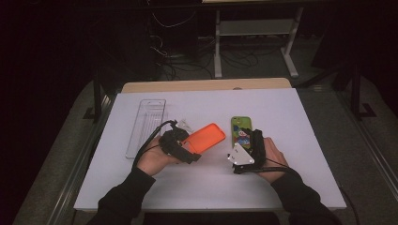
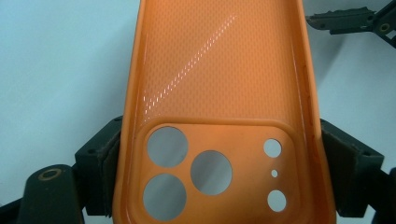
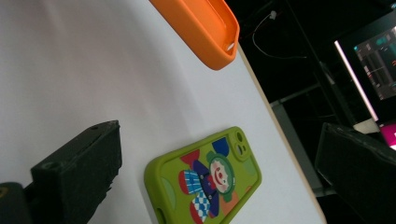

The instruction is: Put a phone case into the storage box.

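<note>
Orange phone case (image 2: 219, 93): held above white table (image 1: 281, 187), centre, hollow side up | clear tray (image 1: 146, 126): far left | green clown phone (image 3: 205, 182): right, flat | left gripper (image 1: 187, 152): clamping orange case's camera end | right gripper (image 3: 210, 163): jaws spread, beside green phone

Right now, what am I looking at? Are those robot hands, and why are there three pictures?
No robot: a person holds a pinching tool, called a gripper, in each hand. The big picture is from a camera above the white table. The other two come from small cameras riding on the grippers, looking along their black jaws. The left gripper pinches an orange phone case by its sides, near the round camera holes, and holds it off the table. The right gripper is open around a green phone with a cartoon clown, which lies flat on the table. A clear plastic tray lies farther left.
</note>
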Demonstrator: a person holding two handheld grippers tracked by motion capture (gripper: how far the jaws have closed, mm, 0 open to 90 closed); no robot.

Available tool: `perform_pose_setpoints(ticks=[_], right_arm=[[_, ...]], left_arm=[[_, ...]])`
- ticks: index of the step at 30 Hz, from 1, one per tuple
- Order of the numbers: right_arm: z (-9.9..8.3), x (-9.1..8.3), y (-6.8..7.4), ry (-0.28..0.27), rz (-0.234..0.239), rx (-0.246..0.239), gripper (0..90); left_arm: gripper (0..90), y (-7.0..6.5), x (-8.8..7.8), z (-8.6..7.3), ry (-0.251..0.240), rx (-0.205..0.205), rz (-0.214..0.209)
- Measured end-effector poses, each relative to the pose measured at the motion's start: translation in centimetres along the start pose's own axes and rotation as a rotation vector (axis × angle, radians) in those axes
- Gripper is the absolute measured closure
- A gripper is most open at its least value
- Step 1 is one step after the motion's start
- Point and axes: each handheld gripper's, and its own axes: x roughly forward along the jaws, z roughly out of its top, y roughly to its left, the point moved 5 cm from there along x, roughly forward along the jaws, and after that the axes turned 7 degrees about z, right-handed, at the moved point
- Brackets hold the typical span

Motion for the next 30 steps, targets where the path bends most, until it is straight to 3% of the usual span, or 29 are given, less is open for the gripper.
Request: perform_pose_setpoints(ticks=[2, 9, 11, 17, 18, 19, 30], right_arm=[[0.11, 0.03, 0.0, 0.0, -0.023, -0.051, 0.0], [0.25, 0.11, 0.08, 0.002, -0.059, -0.134, 0.0], [0.29, 0.13, -0.01, 0.005, -0.075, -0.18, 0.0], [0.39, 0.17, 0.18, 0.008, -0.102, -0.221, 0.0], [0.49, 0.23, 0.07, 0.003, -0.122, -0.265, 0.0], [0.55, 0.25, 0.14, 0.002, -0.131, -0.271, 0.0], [1.05, 0.53, 0.63, 0.003, -0.183, -0.415, 0.0]], left_arm=[[16.0, -0.11, 0.01, 0.03, -0.005, -0.014, -0.002], [16.0, -0.14, 0.06, 0.07, -0.014, -0.014, 0.002], [16.0, -0.24, 0.08, 0.06, -0.015, -0.03, -0.001], [16.0, -0.04, -0.05, -0.02, 0.002, 0.0, 0.001], [16.0, -0.05, -0.05, -0.02, 0.003, 0.001, 0.0], [16.0, 0.03, -0.08, -0.05, 0.01, 0.013, 0.0], [16.0, -0.02, -0.16, 0.01, 0.018, 0.007, -0.01]])
